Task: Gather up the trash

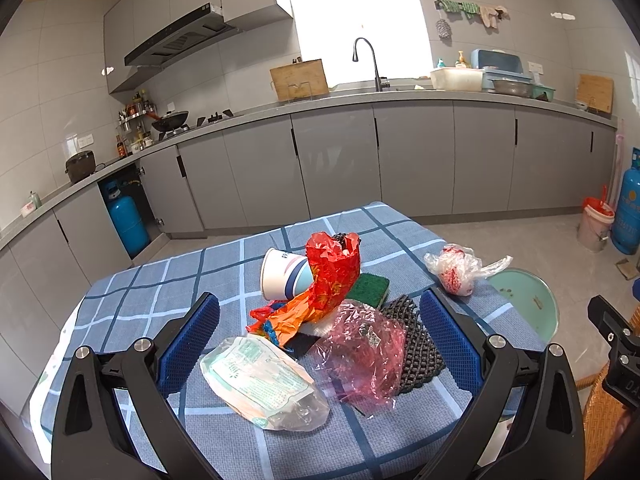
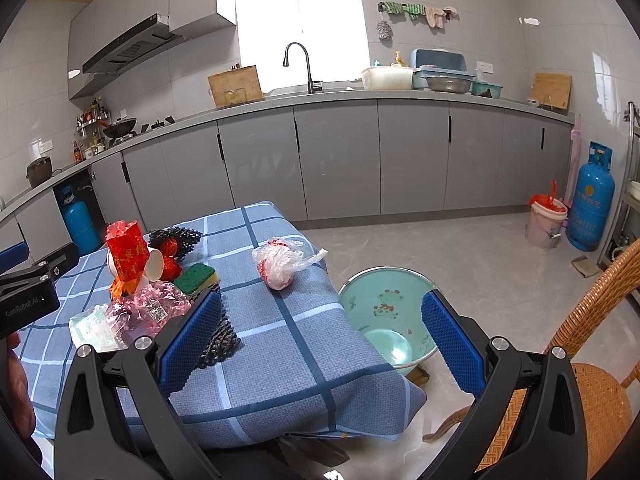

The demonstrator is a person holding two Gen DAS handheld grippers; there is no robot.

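Trash lies on a table with a blue checked cloth (image 1: pixel 168 280): a clear printed packet (image 1: pixel 262 384), a pink plastic bag (image 1: pixel 362 350), a red-orange wrapper (image 1: pixel 330 276), a paper cup (image 1: pixel 282 274) on its side, a green sponge (image 1: pixel 368 288), black foam netting (image 1: pixel 418 344) and a knotted white-red bag (image 1: pixel 456 266). My left gripper (image 1: pixel 320 332) is open, low over the pile, its fingers either side of the pink bag. My right gripper (image 2: pixel 322 330) is open and empty over the table's right corner. The knotted bag (image 2: pixel 280 264) lies ahead of it.
A green basin (image 2: pixel 384 312) stands on the floor right of the table (image 2: pixel 304 360). A wicker chair (image 2: pixel 596 368) is at the right. Grey kitchen cabinets (image 2: pixel 340 160), a blue gas cylinder (image 2: pixel 592 204) and a bucket (image 2: pixel 546 224) are farther back.
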